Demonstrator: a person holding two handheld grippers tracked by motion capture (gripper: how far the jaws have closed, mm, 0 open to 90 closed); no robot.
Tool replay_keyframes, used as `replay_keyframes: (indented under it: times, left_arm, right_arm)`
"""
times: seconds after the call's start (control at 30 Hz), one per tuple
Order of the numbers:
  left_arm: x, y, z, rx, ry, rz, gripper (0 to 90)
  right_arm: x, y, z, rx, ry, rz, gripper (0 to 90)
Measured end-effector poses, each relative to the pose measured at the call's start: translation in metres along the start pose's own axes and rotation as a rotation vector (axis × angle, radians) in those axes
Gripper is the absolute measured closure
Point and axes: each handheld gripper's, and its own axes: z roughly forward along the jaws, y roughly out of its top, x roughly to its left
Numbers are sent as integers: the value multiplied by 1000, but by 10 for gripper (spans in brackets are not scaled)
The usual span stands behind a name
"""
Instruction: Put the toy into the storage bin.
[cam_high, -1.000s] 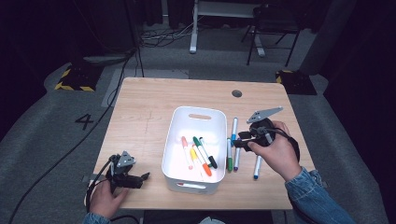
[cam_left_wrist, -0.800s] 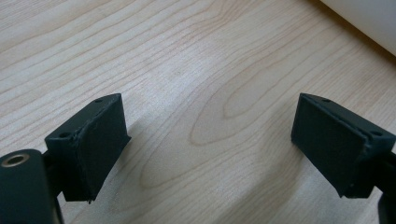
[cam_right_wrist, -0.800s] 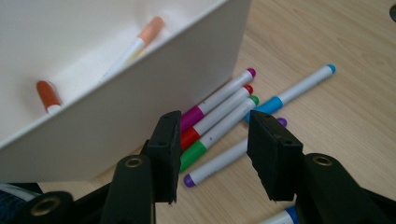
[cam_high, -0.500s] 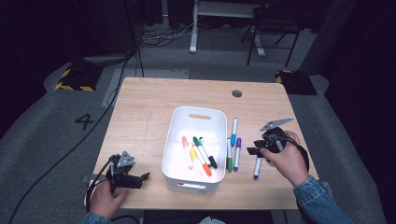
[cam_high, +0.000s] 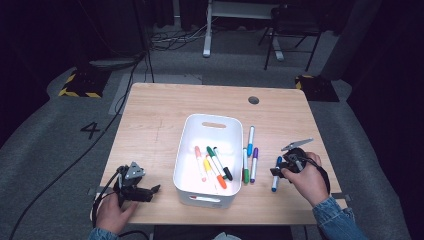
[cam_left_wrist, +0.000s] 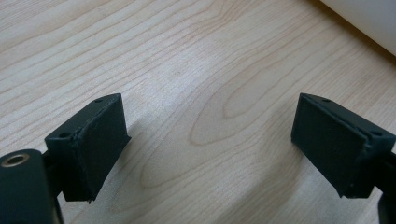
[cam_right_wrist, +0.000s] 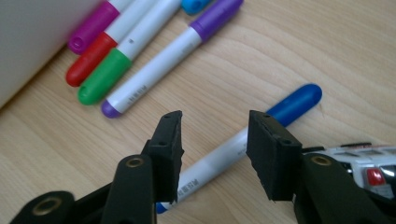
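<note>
Right gripper (cam_right_wrist: 215, 154), near the bench's right edge toward the front right corner: jaws parted, straddling the blue-capped marker (cam_right_wrist: 261, 133), pads not seen pressing on it. Jaws have just been closing, the marker's white barrel lying between them on the wood.

Marker: white barrel, rounded blue cap at the far end, a sliver of blue at the near end under the left jaw. It lies flat and slantwise on the bench (cam_right_wrist: 327, 56). Small dark print on the barrel close to the jaw, too blurred to read. In the high view the same marker (cam_high: 275, 176) lies just left of the right gripper (cam_high: 285, 167), apart from the other pens.

Farther out: a purple-capped marker (cam_right_wrist: 173, 56) with white barrel and grey lettering that cannot be made out; beside it a green cap (cam_right_wrist: 105, 77), a red cap (cam_right_wrist: 88, 58) and a magenta cap (cam_right_wrist: 91, 28), all close against the white bin (cam_right_wrist: 28, 42). A light-blue cap tip (cam_right_wrist: 196, 4) at the top edge.

High view: the white bin (cam_high: 210, 122) sits mid-bench, holding several coloured markers; more lie along its right wall.

Left gripper (cam_left_wrist: 210, 154), near the front left corner: jaws wide apart over bare wood, nothing between them; also in the high view (cam_high: 142, 192). "4" is marked on the floor left of the bench.
</note>
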Motion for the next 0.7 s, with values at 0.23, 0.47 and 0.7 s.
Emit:
replay_keyframes:
  times: [0.23, 0.47, 0.7]
  left_arm:
    - [0, 0, 0, 1, 0, -1, 108]
    - [0, 0, 0, 1, 0, -1, 108]
    - [0, 0, 0, 0, 0, -1, 108]
  right_arm:
    - [-5, -7, 8, 12, -14, 85, 626]
    - [-7, -6, 14, 33, -39, 122, 630]
    - [-8, -5, 20, 58, -70, 118, 649]
